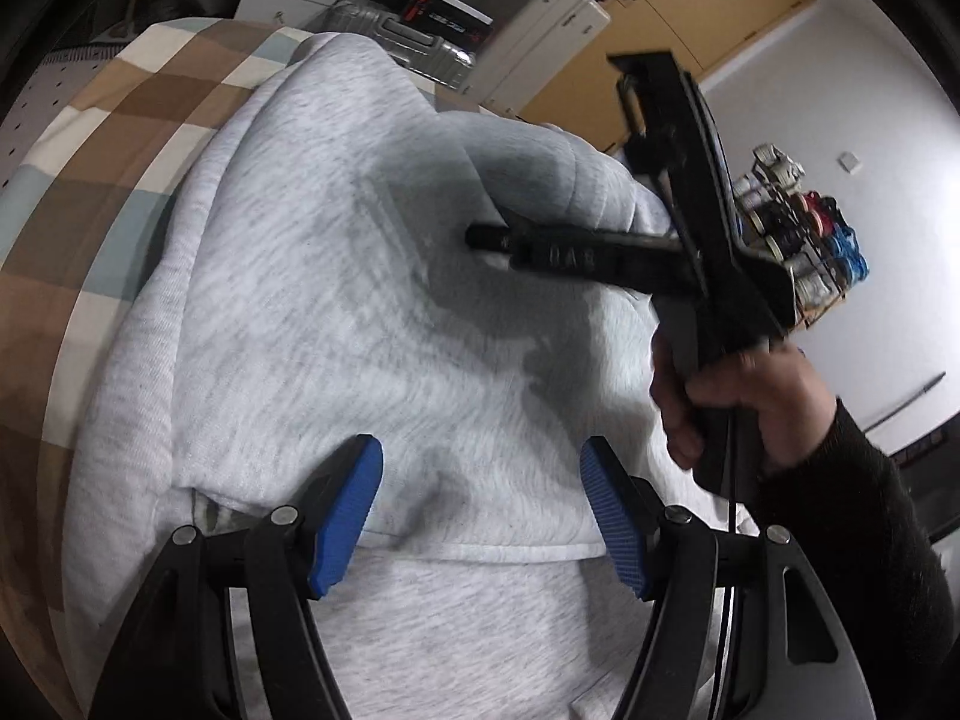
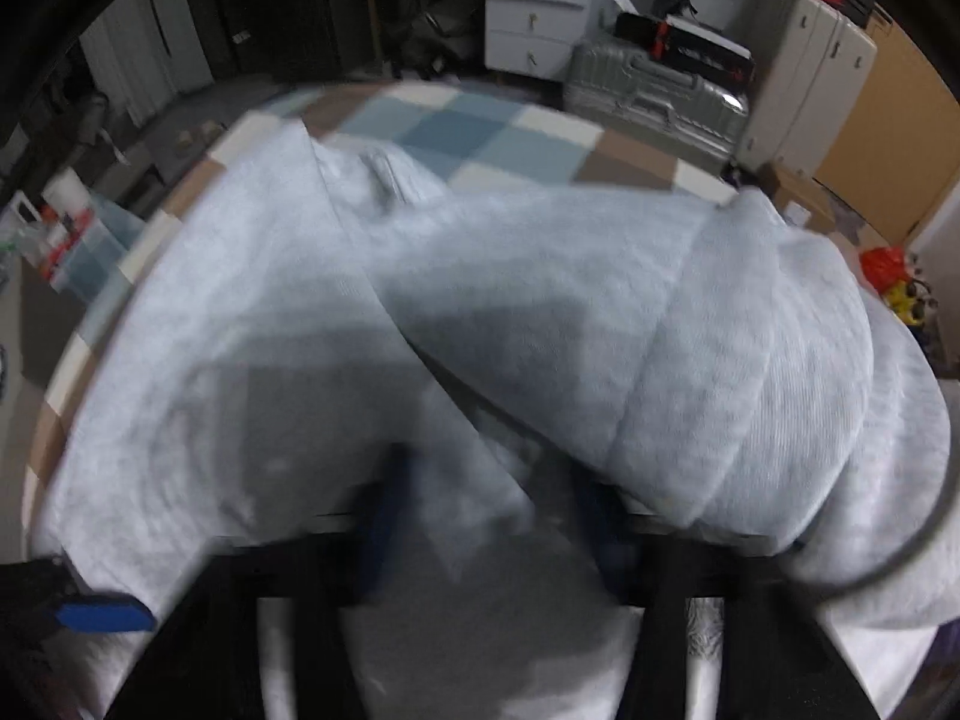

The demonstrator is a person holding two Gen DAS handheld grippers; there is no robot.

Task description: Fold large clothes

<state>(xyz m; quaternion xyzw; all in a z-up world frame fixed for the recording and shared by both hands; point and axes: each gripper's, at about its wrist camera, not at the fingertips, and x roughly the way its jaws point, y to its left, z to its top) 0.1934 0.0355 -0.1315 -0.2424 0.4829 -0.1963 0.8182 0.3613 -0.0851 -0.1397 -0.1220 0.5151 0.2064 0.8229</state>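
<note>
A light grey sweatshirt (image 1: pixel 300 300) (image 2: pixel 210 360) lies spread over a checked bedspread. One sleeve (image 2: pixel 690 390) with a ribbed cuff is folded across its body. My left gripper (image 1: pixel 480 480) stands open just above a folded edge of the cloth, with nothing between its blue pads; one of those pads (image 2: pixel 102 615) shows at the lower left of the right wrist view. A hand (image 1: pixel 750 408) in a black sleeve holds my right gripper (image 1: pixel 480 237) (image 2: pixel 498 516) over the sweatshirt's middle. Its fingers read as one black bar, shut, and no cloth shows pinched in them. They are blurred in their own view.
The checked bedspread (image 1: pixel 120 150) (image 2: pixel 480 138) ends close behind the garment. Beyond it stand a silver suitcase (image 2: pixel 654 90), white drawers (image 2: pixel 534 6) and a wooden cabinet (image 1: pixel 690 18). A rack of spools (image 1: pixel 798 228) is at the right, and plastic boxes (image 2: pixel 90 252) are on the floor at the left.
</note>
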